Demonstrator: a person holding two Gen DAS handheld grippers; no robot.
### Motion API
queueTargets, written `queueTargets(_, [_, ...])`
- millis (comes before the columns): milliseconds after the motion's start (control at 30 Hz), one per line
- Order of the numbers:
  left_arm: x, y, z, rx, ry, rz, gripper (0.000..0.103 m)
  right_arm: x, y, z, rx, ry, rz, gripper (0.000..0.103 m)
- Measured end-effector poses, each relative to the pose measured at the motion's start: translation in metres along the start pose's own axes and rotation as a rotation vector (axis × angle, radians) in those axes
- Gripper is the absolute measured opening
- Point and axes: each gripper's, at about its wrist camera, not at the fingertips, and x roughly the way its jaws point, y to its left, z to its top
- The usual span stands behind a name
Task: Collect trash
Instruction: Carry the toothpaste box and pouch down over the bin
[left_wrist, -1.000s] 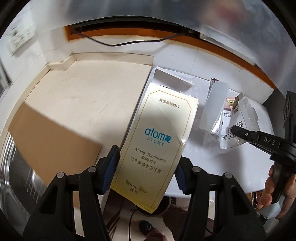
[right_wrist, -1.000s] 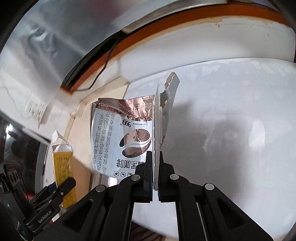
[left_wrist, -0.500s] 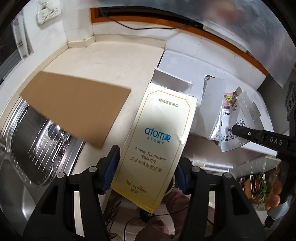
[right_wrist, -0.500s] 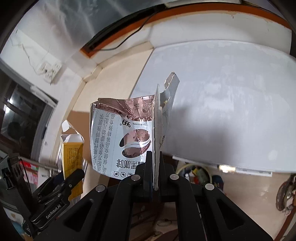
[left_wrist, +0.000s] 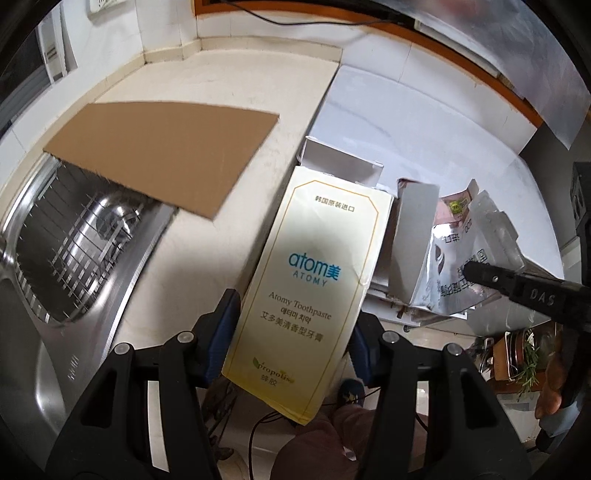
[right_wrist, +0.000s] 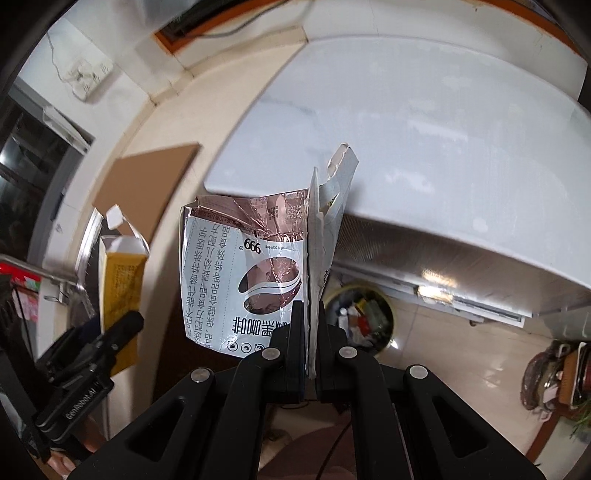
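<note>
Carrying a toothpaste box (left_wrist: 314, 280) clamped in our left gripper (left_wrist: 291, 332) and a torn packet (right_wrist: 255, 273) pinched in our right gripper (right_wrist: 311, 332), we next need the bin (right_wrist: 360, 317).

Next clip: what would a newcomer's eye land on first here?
The cream toothpaste box, clamped in the left tool, fills the left view's centre. The torn silver-and-pink packet, pinched in the shut right tool, dominates the other. Below it on the floor sits a full bin.
</note>
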Motion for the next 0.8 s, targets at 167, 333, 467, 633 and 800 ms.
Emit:
queueTargets(167, [0.02, -0.014, -0.019, -0.001, 0.042, 0.011, 0.051, 0.027, -0.01, -0.012, -0.039, 0.049, -0.038, 0.003])
queueTargets(333, [0.044, -0.031, -0.038, -0.006, 0.09, 0.024, 0.05, 0.058, -0.027, -0.025, -0.054, 0.099, -0.065, 0.003])
queueTargets(467, [0.068, -0.046, -0.054, -0.024, 0.124, 0.027, 0.05, 0.08, -0.044, -0.042, -0.067, 0.144, -0.081, 0.003])
queueTargets(633, [0.102, -0.061, -0.072, -0.048, 0.159, 0.046, 0.05, 0.117, -0.066, -0.057, -0.087, 0.19, -0.094, 0.003])
queueTargets(800, [0.133, -0.06, -0.083, -0.078, 0.183, 0.063, 0.05, 0.147, -0.083, -0.067, -0.117, 0.217, -0.11, 0.003])
